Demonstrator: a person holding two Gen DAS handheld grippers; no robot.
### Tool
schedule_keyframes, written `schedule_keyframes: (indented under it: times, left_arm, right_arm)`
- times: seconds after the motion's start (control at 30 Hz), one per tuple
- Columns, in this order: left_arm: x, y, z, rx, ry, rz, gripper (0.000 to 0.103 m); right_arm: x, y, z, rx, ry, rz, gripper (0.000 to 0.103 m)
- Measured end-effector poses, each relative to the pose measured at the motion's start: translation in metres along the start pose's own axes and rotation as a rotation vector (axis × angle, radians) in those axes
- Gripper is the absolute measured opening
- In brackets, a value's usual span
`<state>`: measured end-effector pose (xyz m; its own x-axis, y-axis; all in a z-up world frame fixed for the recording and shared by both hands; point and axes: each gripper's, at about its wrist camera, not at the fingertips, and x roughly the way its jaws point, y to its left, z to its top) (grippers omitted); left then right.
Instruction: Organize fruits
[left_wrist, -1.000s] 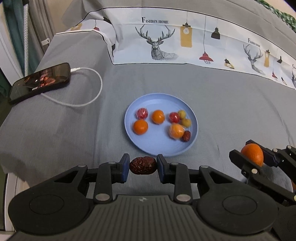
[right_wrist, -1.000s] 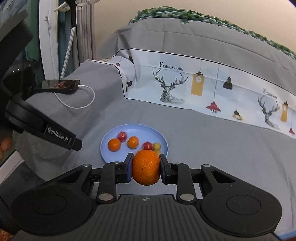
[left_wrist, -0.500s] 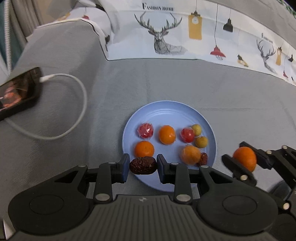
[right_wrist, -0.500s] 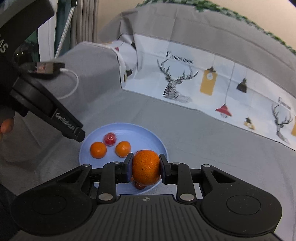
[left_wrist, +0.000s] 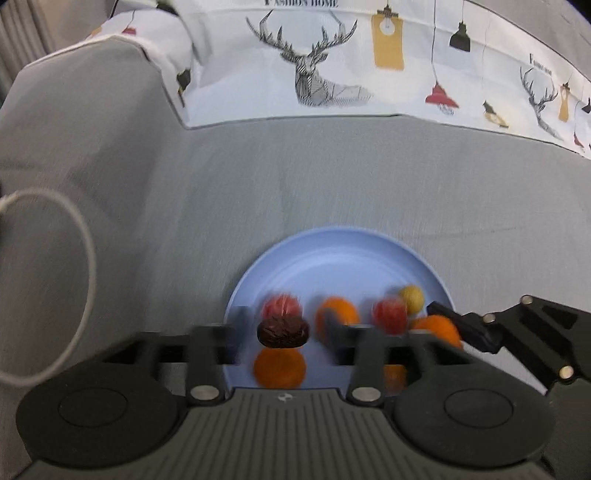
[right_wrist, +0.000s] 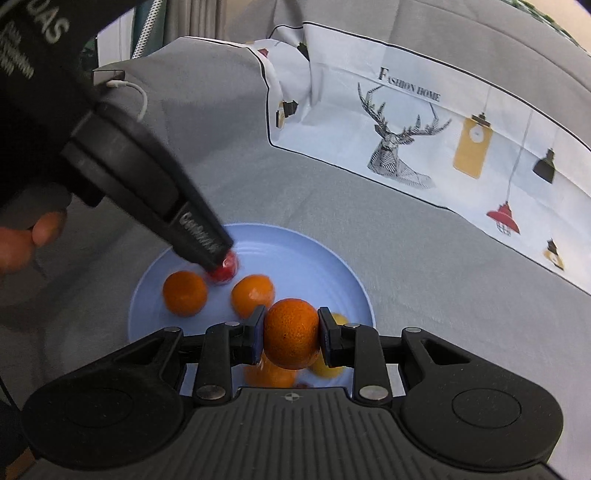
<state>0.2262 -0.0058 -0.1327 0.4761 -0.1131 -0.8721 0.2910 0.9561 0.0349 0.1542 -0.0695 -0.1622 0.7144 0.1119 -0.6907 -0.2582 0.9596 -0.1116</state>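
Observation:
A light blue plate (left_wrist: 332, 258) (right_wrist: 295, 251) lies on the grey bedspread with several small fruits on it: oranges, red ones and yellow ones. My left gripper (left_wrist: 284, 341) hovers over the plate's near edge. Its jaws are opening, and the dark red date (left_wrist: 282, 332) sits loose between the blurred fingers, touched by neither pad. My right gripper (right_wrist: 291, 334) is low over the plate's near right part, its pads still on an orange (right_wrist: 291, 332) (left_wrist: 436, 328) as the jaws start opening. One left-gripper finger (right_wrist: 192, 232) ends above a red fruit (right_wrist: 226, 267).
A white charging cable (left_wrist: 74, 295) loops on the bedspread to the left. A white deer-print cloth (left_wrist: 314, 74) (right_wrist: 406, 129) lies folded across the back. A person's hand (right_wrist: 22, 243) holds the left gripper at the left edge.
Both grippers have come forward and down over the plate. The left jaws have spread and let go of the date. The right gripper keeps the orange.

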Motion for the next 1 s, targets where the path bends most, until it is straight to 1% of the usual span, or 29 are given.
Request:
schedule_keyframes:
  times: [0.03,0.07,0.1,0.13,0.23,0.33,0.47,0.6,0.67,0.77,0.87,1.0]
  left_arm:
    - [-0.001,0.001,0.001,-0.006,-0.023,0.006,0.096]
    - [-0.004,0.001,0.001,-0.007,-0.038,0.010,0.102]
    - [-0.007,0.001,0.000,0.001,-0.043,0.006,0.103]
    - [-0.009,0.001,-0.002,0.014,-0.035,0.004,0.103]
    - [-0.019,0.001,-0.015,0.010,0.001,0.036,0.103]
    - [-0.038,0.004,-0.037,-0.011,0.030,0.024,0.103]
    - [-0.064,0.001,-0.062,-0.025,0.052,0.053,0.103]
    - [-0.093,0.002,-0.086,-0.052,0.035,0.081,0.103]
    - [-0.105,0.000,-0.095,-0.052,0.023,0.085,0.103]
    - [-0.122,-0.004,-0.108,-0.038,-0.007,0.113,0.103]
    - [-0.136,-0.007,-0.117,-0.027,-0.026,0.138,0.103]
    - [-0.153,-0.009,-0.129,-0.032,-0.053,0.144,0.103]
  right_arm:
    - [0.004,-0.001,0.001,-0.011,0.008,0.002,0.047]
    - [0.006,-0.001,0.001,-0.023,0.026,0.000,0.064]
    - [0.006,-0.003,0.000,-0.021,0.034,-0.010,0.073]
    - [0.004,-0.004,-0.001,-0.011,0.042,-0.020,0.084]
    - [-0.012,-0.011,-0.010,0.038,0.059,-0.020,0.088]
    - [-0.034,-0.014,-0.022,0.076,0.086,-0.038,0.092]
    - [-0.069,-0.015,-0.033,0.147,0.098,-0.039,0.095]
    - [-0.104,-0.009,-0.037,0.198,0.070,-0.044,0.096]
    - [-0.121,-0.006,-0.040,0.211,0.045,-0.060,0.097]
    - [-0.144,0.003,-0.042,0.217,0.000,-0.081,0.100]
    - [-0.161,0.010,-0.045,0.213,-0.024,-0.092,0.101]
    - [-0.178,0.019,-0.051,0.209,-0.035,-0.106,0.102]
